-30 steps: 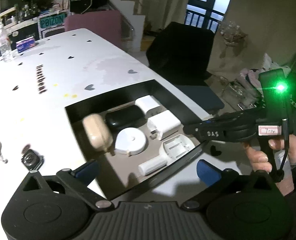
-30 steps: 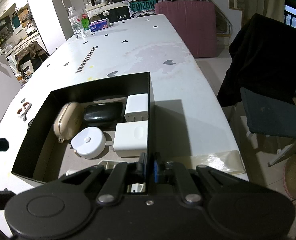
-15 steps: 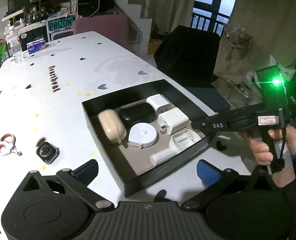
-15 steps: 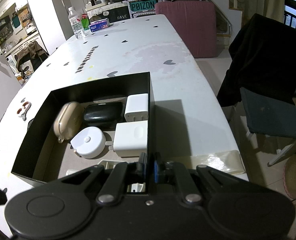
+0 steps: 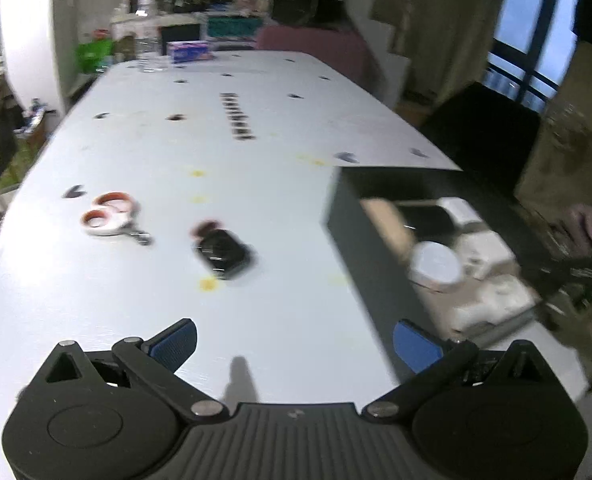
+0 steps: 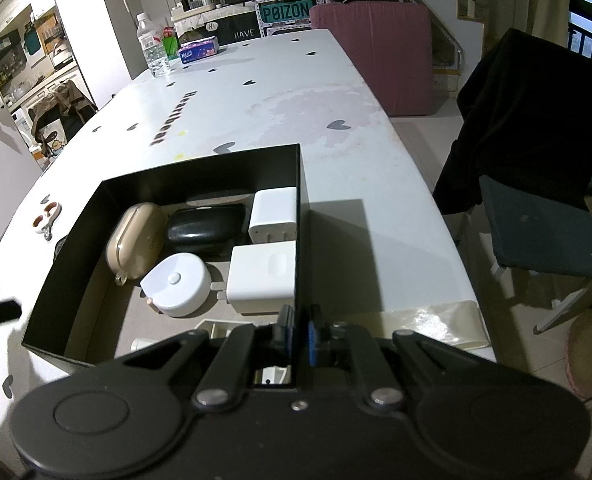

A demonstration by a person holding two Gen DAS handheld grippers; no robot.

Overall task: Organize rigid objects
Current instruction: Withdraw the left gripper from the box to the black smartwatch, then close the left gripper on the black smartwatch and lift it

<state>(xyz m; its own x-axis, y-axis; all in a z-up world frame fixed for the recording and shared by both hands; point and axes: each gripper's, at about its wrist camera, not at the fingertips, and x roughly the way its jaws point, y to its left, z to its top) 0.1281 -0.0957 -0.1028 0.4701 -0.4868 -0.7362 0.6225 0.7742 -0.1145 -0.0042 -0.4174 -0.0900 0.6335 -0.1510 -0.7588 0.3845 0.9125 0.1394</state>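
White surface (image 6: pixel 335 92) patterned with small dark hearts and a line of dark lettering; black box (image 6: pixel 200 176) with pale lining, holding a beige case (image 6: pixel 136 240), a glossy black case (image 6: pixel 206 228), a white round device (image 6: pixel 178 284) and two white chargers (image 6: pixel 274 216); outside it, a black watch (image 5: pixel 222 254) and a white clip with orange rings (image 5: pixel 110 216).

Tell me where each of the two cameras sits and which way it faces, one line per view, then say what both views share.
Left wrist: on the left gripper, looking down along its open blue fingers over the white table at a small black device and an earbud case; view blurred.
Right wrist: on the right gripper, shut on the black box wall, looking into the box at chargers and cases.
Shared: the table, the box, the earbud case, the tissue pack.
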